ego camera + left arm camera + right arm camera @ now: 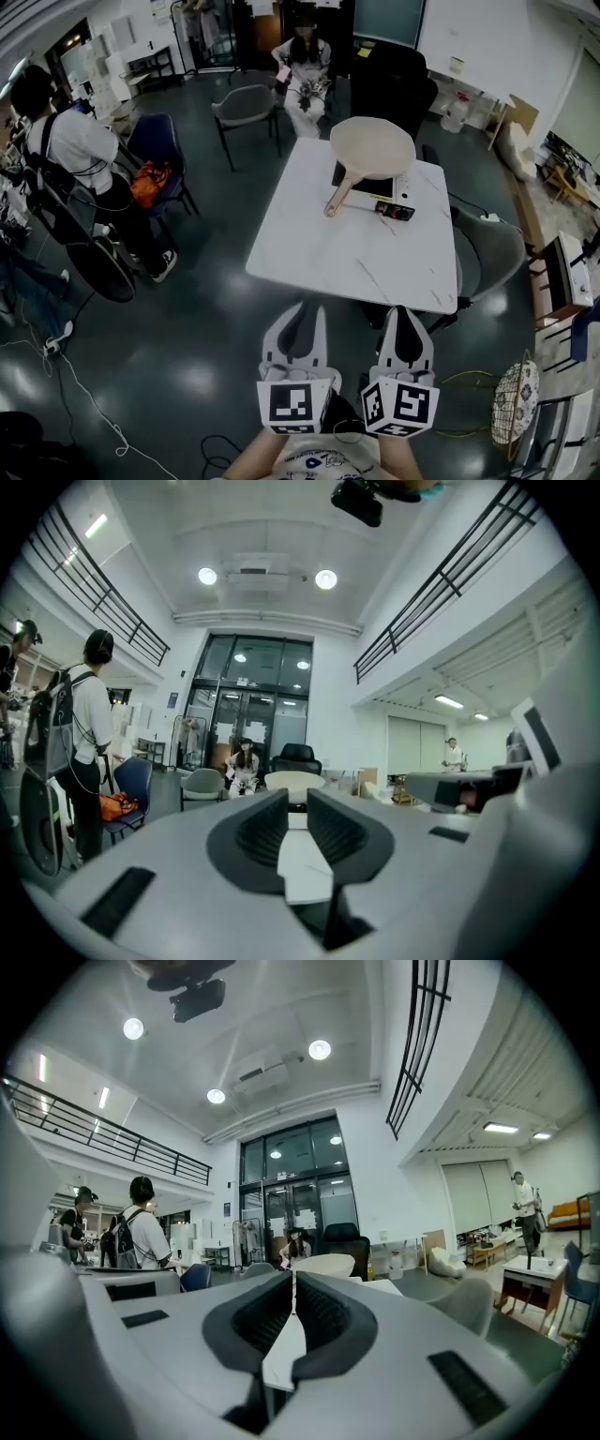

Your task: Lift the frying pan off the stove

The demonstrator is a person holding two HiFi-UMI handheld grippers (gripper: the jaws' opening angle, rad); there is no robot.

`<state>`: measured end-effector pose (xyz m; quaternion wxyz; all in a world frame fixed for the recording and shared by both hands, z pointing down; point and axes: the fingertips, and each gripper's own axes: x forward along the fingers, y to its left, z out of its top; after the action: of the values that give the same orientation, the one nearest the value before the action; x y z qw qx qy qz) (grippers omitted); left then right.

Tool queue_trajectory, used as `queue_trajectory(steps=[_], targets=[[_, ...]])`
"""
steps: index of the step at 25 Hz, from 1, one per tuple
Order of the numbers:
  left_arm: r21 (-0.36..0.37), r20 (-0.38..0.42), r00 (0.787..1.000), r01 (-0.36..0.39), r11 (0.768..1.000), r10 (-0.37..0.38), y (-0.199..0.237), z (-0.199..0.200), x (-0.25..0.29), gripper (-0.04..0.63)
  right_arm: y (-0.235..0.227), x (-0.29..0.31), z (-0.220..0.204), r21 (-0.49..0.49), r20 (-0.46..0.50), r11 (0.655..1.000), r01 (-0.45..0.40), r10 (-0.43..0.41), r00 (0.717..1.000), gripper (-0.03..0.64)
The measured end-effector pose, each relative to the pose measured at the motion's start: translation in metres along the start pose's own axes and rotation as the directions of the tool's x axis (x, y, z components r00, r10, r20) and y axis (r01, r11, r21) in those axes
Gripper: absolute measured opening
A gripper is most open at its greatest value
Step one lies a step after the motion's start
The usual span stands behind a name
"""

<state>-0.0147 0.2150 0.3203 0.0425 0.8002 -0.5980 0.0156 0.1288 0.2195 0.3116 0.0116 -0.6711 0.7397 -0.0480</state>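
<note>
Right now I am holding my left claw (298, 314) and my right claw (405, 317) side by side, both short of the near edge of the white marble-patterned bench (349, 253). I am holding the left claw narrow, its jaws drawn together to a thin slit with nothing between them. The right claw is closed, its jaws meeting and gripping nothing. The cream-coloured round frying pan (372, 148) is sitting well ahead of both claws on the far part of the bench, resting on the flat black portable stove (380, 186). Its wooden handle (338, 197) is pointing back toward my claws and slightly left. Beyond the pan a seated person (305, 70) is facing the bench, and far to the left of my left claw a standing person with a backpack (70, 155) is waiting.
</note>
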Motion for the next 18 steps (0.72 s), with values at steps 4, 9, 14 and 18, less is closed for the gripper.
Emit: queue_trajectory(steps=[4, 9, 14, 18], targets=[[0.008, -0.003, 1.000, -0.030, 1.000, 0.030, 0.007, 0.004, 0.032, 0.070, -0.010, 0.038, 0.003, 0.011, -0.009, 1.000, -0.026, 0.026, 1.000, 0.023], [0.006, -0.015, 0.998, -0.062, 0.998, 0.062, 0.014, 0.007, 0.071, 0.070, -0.025, 0.080, 0.005, 0.024, -0.028, 0.998, -0.049, 0.050, 0.998, 0.023], [-0.022, -0.019, 0.995, -0.098, 0.995, 0.097, 0.016, 0.007, 0.108, 0.070, -0.039, 0.120, 0.004, 0.034, -0.038, 0.996, -0.084, 0.085, 0.996, 0.023], [-0.032, -0.028, 0.993, -0.115, 0.993, 0.114, 0.016, 0.004, 0.130, 0.069, -0.051, 0.143, 0.000, 0.048, -0.052, 0.994, -0.096, 0.099, 0.994, 0.023]])
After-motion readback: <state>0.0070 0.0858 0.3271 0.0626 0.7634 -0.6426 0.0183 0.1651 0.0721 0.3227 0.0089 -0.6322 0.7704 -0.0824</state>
